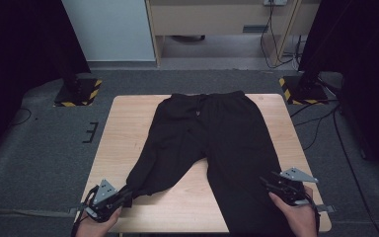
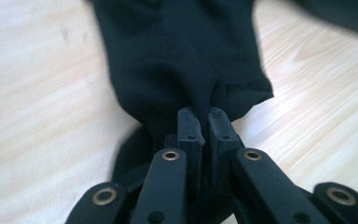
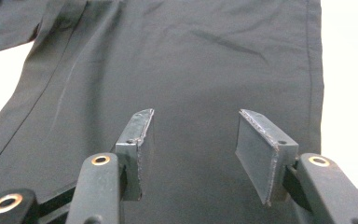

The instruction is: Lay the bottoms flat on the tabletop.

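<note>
Black trousers (image 1: 212, 133) lie flat on the wooden table (image 1: 128, 123), waistband at the far edge and legs pointing toward me. The left leg (image 1: 163, 163) bends toward the front left corner. My left gripper (image 1: 127, 193) is shut on the hem of that leg; in the left gripper view the cloth (image 2: 182, 70) bunches between the closed jaws of my left gripper (image 2: 204, 114). My right gripper (image 1: 267, 182) hovers over the lower right leg, and in the right gripper view that gripper (image 3: 193, 114) stands open above the cloth (image 3: 191, 56) with nothing between its pads.
Two stand bases with yellow-black tape sit on the floor at the far left (image 1: 79, 91) and far right (image 1: 301, 89) of the table. Cables (image 1: 325, 128) trail over the grey carpet on the right. Bare wood shows between the trouser legs (image 1: 197, 197).
</note>
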The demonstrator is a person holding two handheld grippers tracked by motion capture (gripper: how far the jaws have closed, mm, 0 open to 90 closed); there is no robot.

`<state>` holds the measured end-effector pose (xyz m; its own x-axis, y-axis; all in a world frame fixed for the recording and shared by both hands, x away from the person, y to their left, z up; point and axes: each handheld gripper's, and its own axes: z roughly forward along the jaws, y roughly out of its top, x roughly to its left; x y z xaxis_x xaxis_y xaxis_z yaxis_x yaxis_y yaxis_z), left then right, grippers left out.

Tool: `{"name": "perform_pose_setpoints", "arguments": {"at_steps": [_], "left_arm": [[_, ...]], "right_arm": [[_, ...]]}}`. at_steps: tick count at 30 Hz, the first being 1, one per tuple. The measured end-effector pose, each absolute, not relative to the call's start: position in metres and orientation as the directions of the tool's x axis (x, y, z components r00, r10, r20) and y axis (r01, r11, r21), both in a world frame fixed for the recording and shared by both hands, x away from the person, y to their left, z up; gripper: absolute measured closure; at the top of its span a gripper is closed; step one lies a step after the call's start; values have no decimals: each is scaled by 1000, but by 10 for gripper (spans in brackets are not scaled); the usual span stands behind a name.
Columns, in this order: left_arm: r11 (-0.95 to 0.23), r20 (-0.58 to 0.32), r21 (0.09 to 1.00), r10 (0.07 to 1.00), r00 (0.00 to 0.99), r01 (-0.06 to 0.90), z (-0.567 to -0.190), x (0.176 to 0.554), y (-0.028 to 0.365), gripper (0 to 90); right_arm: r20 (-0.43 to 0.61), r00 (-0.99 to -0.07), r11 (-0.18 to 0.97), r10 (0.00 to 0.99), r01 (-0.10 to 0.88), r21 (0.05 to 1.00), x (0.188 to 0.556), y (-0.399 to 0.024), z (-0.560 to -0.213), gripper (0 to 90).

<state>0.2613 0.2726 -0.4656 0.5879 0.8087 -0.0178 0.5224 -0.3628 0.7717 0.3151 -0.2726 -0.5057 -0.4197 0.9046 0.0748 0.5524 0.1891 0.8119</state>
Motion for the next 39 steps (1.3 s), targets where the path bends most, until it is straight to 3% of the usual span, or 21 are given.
{"name": "perform_pose_setpoints", "arguments": {"at_steps": [6, 12, 18, 20, 22, 26, 29, 31, 39], "left_arm": [[-395, 3, 758, 798, 602, 520, -436, 318, 257, 853], [-376, -19, 707, 836, 548, 599, -470, 394, 256, 845], [-379, -26, 674, 846, 532, 635, -501, 421, 250, 782], [-375, -10, 678, 855, 519, 632, -505, 423, 248, 695], [-351, -7, 706, 865, 502, 615, -504, 421, 248, 544], [-312, -12, 774, 863, 505, 551, -488, 402, 252, 462], [-270, -46, 795, 867, 497, 544, -483, 382, 260, 445], [-297, -6, 798, 866, 500, 524, -481, 367, 265, 426], [-312, -1, 795, 858, 514, 521, -500, 319, 281, 387]], "right_arm": [[78, -417, 187, 906, 558, 809, 316, -274, -507, 469], [86, -417, 182, 905, 560, 808, 316, -276, -508, 467], [92, -416, 177, 905, 564, 806, 319, -279, -511, 465], [94, -416, 175, 905, 564, 807, 319, -278, -511, 459], [94, -418, 177, 904, 563, 807, 319, -278, -511, 455], [88, -422, 185, 902, 565, 804, 318, -277, -511, 400], [74, -418, 199, 906, 573, 795, 318, -275, -514, 350], [64, -421, 211, 905, 574, 791, 318, -273, -514, 339], [55, -410, 212, 911, 577, 789, 318, -273, -514, 338]]}}
